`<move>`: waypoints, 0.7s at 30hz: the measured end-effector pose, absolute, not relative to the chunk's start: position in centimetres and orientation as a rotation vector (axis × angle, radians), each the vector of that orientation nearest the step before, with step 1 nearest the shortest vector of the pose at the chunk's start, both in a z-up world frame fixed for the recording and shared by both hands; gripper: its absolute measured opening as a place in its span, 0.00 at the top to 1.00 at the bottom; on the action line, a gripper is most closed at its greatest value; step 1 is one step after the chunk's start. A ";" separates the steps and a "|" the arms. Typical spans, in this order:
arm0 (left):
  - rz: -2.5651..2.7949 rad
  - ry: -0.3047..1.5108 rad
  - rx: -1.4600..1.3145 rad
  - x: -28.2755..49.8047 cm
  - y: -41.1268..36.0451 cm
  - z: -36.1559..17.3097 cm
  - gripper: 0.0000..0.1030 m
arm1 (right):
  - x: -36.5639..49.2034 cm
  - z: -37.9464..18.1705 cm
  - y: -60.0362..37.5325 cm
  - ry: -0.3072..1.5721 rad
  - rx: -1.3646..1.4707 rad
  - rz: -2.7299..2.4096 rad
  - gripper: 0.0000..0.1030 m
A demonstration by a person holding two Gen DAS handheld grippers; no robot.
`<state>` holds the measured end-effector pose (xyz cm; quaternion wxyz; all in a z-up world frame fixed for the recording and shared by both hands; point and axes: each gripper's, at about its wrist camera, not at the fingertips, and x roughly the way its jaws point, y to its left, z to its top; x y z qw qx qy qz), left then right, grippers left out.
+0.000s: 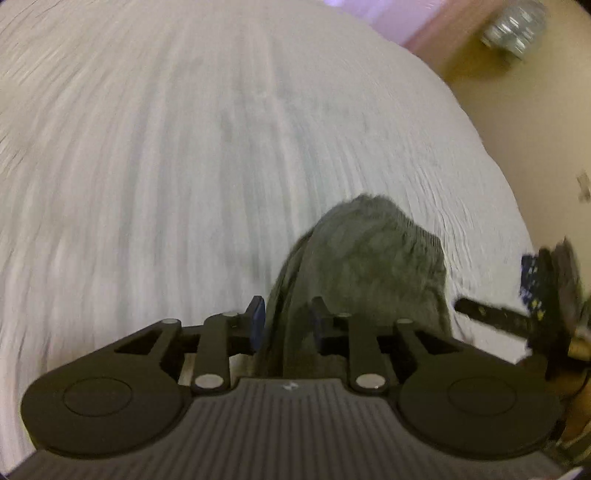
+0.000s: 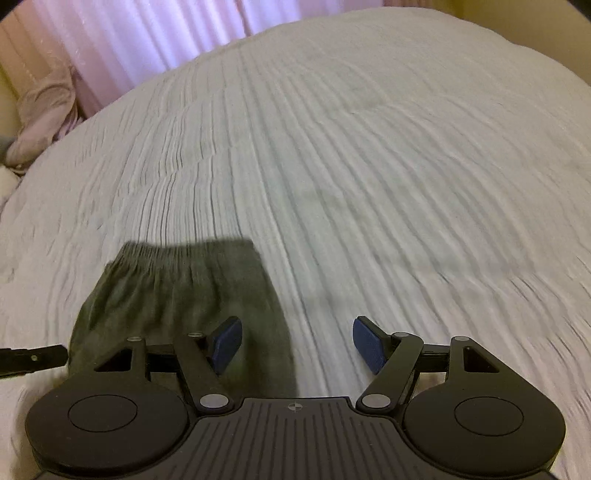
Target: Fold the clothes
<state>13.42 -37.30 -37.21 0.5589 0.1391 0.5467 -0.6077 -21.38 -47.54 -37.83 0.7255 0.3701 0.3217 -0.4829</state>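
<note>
A grey garment [image 1: 369,258] with a gathered elastic waistband [image 2: 166,254] lies folded on the white ribbed bedcover [image 1: 166,147]. My left gripper [image 1: 289,319] hangs over its near end. Its blue pads stand a little apart, with a loose fold of the grey cloth running between them, and they do not seem to press on it. My right gripper [image 2: 298,344] is wide open over the garment's [image 2: 177,306] right edge. Its left pad is above the cloth and its right pad is above bare bedcover [image 2: 369,166]. Each view shows part of the other gripper at its edge.
The bed's edge curves down the right of the left wrist view, with tan floor [image 1: 517,122] and a shiny object [image 1: 513,26] beyond. Pale pink curtains [image 2: 147,37] hang behind the bed, and a pink cloth heap [image 2: 44,110] lies at its far left.
</note>
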 end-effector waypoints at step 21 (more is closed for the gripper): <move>-1.300 1.784 0.032 7.8 -25.1 -39.5 1.00 | -36.3 -38.8 -25.5 0.125 1.790 -1.161 0.50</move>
